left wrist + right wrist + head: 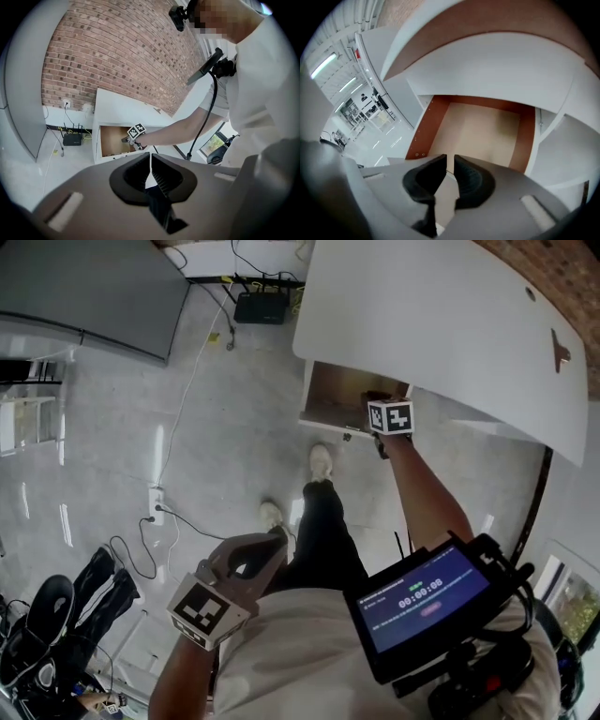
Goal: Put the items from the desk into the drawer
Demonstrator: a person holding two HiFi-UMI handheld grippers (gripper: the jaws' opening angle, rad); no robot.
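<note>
The white desk fills the upper right of the head view, and I see no items on its top. Under its left end the wooden drawer stands pulled out. My right gripper reaches into it, marker cube uppermost. In the right gripper view the jaws of the right gripper are shut on nothing, just above the bare drawer floor. My left gripper hangs low by my body, away from the desk. The left gripper is shut and empty, pointing towards the drawer.
A black router and loose cables lie on the glossy floor left of the desk. A white power strip sits further left. A grey cabinet stands at the upper left. A brick wall backs the desk.
</note>
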